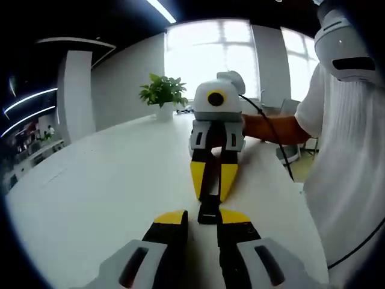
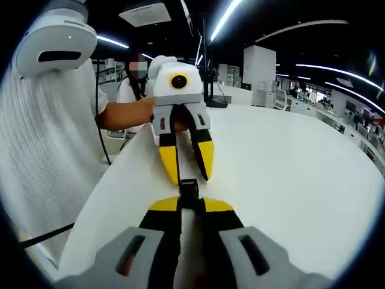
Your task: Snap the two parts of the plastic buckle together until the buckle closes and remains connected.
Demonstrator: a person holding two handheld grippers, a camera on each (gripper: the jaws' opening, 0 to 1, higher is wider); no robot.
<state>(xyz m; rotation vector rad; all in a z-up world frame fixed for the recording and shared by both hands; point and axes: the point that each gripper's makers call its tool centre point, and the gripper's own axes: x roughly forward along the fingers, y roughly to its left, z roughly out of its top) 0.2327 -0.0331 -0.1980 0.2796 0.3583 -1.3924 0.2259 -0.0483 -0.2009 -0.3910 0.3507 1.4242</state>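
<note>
White round table [image 1: 90,192] in an open office, big bright windows and a potted plant [image 1: 162,93] far ahead of the left gripper. Left gripper view: left gripper [image 1: 201,218] at bottom, yellow-tipped jaws close together and clamped on the near end of a black buckle [image 1: 209,201]; the dark piece runs straight ahead into the right gripper [image 1: 212,180], which faces it head-on with jaws pinched on the far end. Person's hand and white sleeve [image 1: 337,120] sit behind and right of that gripper, a cable trailing off it. Right gripper view: same setup mirrored, right gripper [image 2: 191,208] at bottom squeezing a black buckle [image 2: 189,189] end just past its tips, left gripper [image 2: 186,162] opposite, jaws narrowed toward the piece, held by a bare forearm; table [image 2: 301,180] spreads right, office ceiling lights behind. Progress judgement: both halves are gripped and lined up nose to nose, tips nearly touching, so the push-together looks under way or about complete. Cannot tell if the latch has actually clicked, the joint is too small and dark between the jaws. Left to do: confirm it holds, then release.
</note>
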